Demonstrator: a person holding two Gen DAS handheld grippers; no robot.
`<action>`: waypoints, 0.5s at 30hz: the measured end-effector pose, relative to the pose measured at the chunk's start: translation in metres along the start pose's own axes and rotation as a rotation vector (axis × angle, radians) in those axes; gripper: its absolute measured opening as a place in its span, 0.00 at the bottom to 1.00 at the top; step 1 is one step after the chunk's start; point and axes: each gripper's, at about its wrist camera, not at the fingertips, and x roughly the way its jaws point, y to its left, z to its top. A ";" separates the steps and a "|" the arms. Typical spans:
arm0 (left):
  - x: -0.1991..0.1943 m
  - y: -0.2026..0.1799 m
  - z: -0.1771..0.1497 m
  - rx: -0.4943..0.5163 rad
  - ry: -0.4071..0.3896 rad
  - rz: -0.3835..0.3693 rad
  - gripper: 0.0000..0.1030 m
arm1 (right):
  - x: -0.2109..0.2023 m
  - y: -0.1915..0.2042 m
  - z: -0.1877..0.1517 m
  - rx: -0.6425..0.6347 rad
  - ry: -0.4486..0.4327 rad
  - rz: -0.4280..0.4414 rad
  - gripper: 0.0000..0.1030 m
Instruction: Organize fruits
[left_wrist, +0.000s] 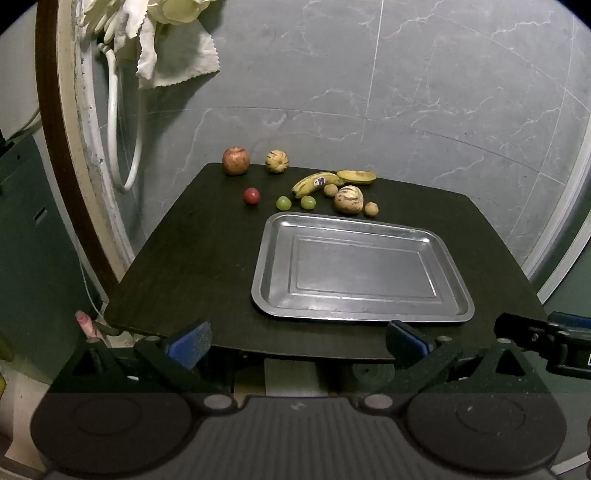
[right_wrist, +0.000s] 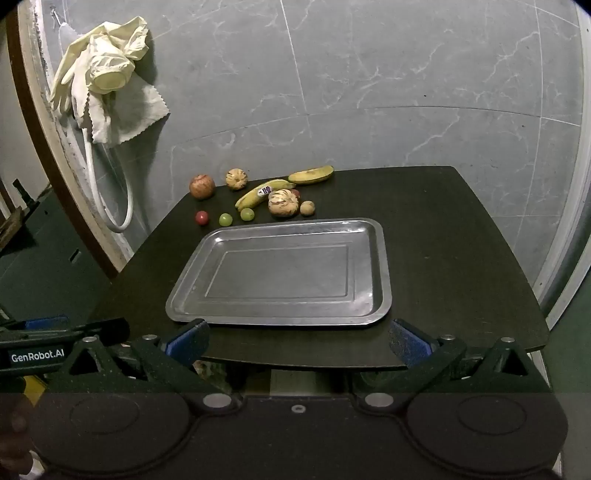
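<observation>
An empty steel tray (left_wrist: 275, 236) (right_wrist: 384, 258) lies on a dark table (left_wrist: 192, 258) (right_wrist: 461, 258). Behind it the fruit lies loose: a red apple (left_wrist: 235, 160) (right_wrist: 202, 186), two striped melons (left_wrist: 276, 161) (left_wrist: 348, 199) (right_wrist: 236, 178) (right_wrist: 283, 202), two bananas (left_wrist: 314, 182) (left_wrist: 357, 176) (right_wrist: 258, 193) (right_wrist: 311, 174), a small red tomato (left_wrist: 251, 195) (right_wrist: 201, 217), two green grapes (left_wrist: 283, 202) (left_wrist: 308, 202) (right_wrist: 225, 219) (right_wrist: 247, 213) and small brown fruits (left_wrist: 371, 209) (right_wrist: 307, 208). My left gripper (left_wrist: 297, 343) and right gripper (right_wrist: 298, 341) both stand open over the table's near edge, with nothing between the fingers.
A grey marble wall rises behind the table. Pale rubber gloves and a cloth (right_wrist: 107, 77) (left_wrist: 177, 55) hang at the upper left above a white hose (right_wrist: 110, 206). A brown door frame (left_wrist: 55, 147) borders the left side. Each gripper's body shows at the other view's edge.
</observation>
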 end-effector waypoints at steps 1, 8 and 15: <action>0.000 0.000 0.000 0.001 0.003 0.001 1.00 | 0.000 0.000 0.000 0.001 0.000 0.000 1.00; 0.001 0.000 0.000 0.003 0.005 0.004 1.00 | 0.000 0.000 0.000 0.000 0.000 -0.001 1.00; 0.001 0.000 0.000 0.003 0.004 0.004 1.00 | 0.000 0.000 0.001 0.001 0.000 -0.001 1.00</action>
